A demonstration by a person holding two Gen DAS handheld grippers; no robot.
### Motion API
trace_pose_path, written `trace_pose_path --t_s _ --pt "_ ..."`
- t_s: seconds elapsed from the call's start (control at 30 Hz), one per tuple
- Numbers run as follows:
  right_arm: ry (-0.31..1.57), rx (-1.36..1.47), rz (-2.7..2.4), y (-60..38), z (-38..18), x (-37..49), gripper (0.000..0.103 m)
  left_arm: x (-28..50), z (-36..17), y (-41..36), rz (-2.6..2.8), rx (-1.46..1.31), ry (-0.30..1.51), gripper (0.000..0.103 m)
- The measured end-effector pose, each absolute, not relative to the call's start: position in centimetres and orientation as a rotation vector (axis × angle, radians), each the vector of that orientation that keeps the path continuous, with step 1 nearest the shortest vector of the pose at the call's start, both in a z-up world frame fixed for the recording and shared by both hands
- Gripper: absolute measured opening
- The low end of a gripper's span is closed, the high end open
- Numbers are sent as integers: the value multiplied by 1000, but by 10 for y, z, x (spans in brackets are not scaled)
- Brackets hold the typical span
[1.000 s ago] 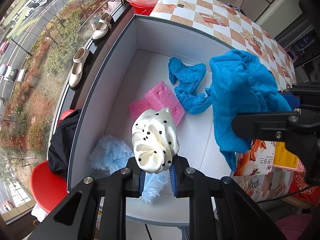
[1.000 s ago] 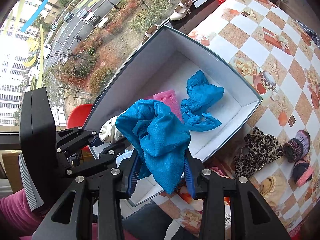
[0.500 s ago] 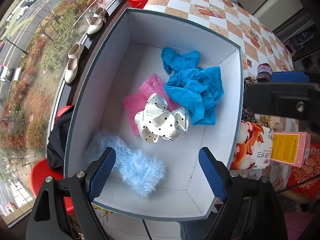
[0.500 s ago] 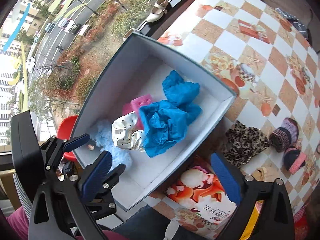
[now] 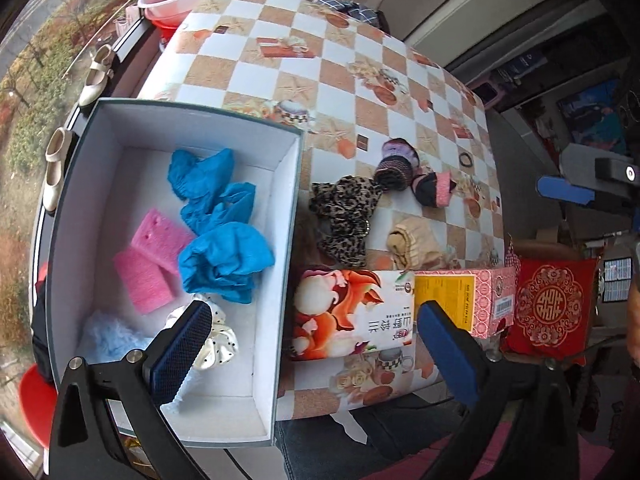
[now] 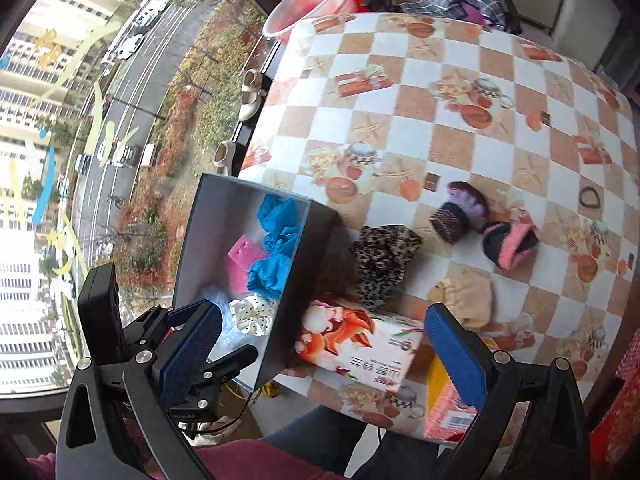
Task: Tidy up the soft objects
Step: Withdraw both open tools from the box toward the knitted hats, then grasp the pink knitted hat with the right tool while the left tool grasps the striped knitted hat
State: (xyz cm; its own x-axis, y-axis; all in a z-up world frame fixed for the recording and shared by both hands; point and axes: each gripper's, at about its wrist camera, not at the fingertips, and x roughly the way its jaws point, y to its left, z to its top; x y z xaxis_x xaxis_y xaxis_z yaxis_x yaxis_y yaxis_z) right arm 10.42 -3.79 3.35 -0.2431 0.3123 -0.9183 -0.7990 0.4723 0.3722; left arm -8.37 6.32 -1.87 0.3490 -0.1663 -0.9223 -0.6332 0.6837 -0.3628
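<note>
A grey box with white inside (image 5: 286,216) (image 6: 296,276) holds blue cloths (image 5: 224,258) (image 6: 268,272), pink sponges (image 5: 154,262) (image 6: 240,264), a white dotted scrunchie (image 5: 218,342) (image 6: 252,314) and light blue fluff (image 5: 108,338). On the checked table lie a leopard cloth (image 5: 346,216) (image 6: 382,264), a beige item (image 5: 412,246) (image 6: 466,296) and knitted pieces (image 5: 398,162) (image 6: 460,212). My left gripper (image 5: 320,350) is open and empty near the box's front. My right gripper (image 6: 324,354) is open and empty above the table's front edge.
A printed carton (image 5: 352,316) (image 6: 360,340) and a pink-yellow box (image 5: 464,300) (image 6: 444,404) stand at the front table edge. A black hair tie (image 6: 590,198) lies at the right. A pink basin (image 6: 308,0) sits at the far edge by the window.
Both grippers opened, dropped the dotted scrunchie and the blue cloth into the box, then pulled back and swung right toward the table.
</note>
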Motion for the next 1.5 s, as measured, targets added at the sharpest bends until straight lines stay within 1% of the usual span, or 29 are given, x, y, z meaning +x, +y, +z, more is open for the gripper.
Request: trace_pose_path --t_s 0.07,0.17,0.27,0.4,0.57,0.87,1.07,1.2,1.27,1.3,1.33,1.37,1.4,1.5 --pt "1465 -420 1038 -61 37 132 102 -69 -18 54 318 -766 1228 103" --pt "1479 -404 908 -91 25 172 102 -48 -22 42 298 -714 1270 103" --pt "1525 -402 806 -114 1 203 102 -25 -26 32 295 -665 1306 103" --pt "1606 -432 766 -130 -39 221 102 12 -38 25 302 -595 1365 103" --pt "1629 -531 764 -125 -83 231 102 54 -60 24 320 -577 1426 102" --pt "1621 -514 785 -76 -141 262 102 122 -84 38 398 -507 1447 102" --pt "1655 -464 804 -54 -177 275 102 145 -107 43 445 -491 1485 102" --pt "1668 -432 814 -55 -189 280 102 162 -119 41 467 -432 1501 102" --pt "1665 -430 820 -59 -191 282 91 171 -126 37 465 -393 1520 102" --pt "1662 -419 823 -63 -190 284 81 174 -127 35 464 -380 1520 102" --pt "1646 -424 831 -65 -187 286 64 177 -129 33 461 -373 1520 102" --pt "1635 -429 851 -71 -185 289 55 180 -131 32 458 -370 1522 102" --pt "1643 -415 874 -77 -184 295 43 183 -133 31 455 -368 1524 102" --pt "1661 -363 868 -98 -182 309 43 194 -142 29 444 -361 1530 102"
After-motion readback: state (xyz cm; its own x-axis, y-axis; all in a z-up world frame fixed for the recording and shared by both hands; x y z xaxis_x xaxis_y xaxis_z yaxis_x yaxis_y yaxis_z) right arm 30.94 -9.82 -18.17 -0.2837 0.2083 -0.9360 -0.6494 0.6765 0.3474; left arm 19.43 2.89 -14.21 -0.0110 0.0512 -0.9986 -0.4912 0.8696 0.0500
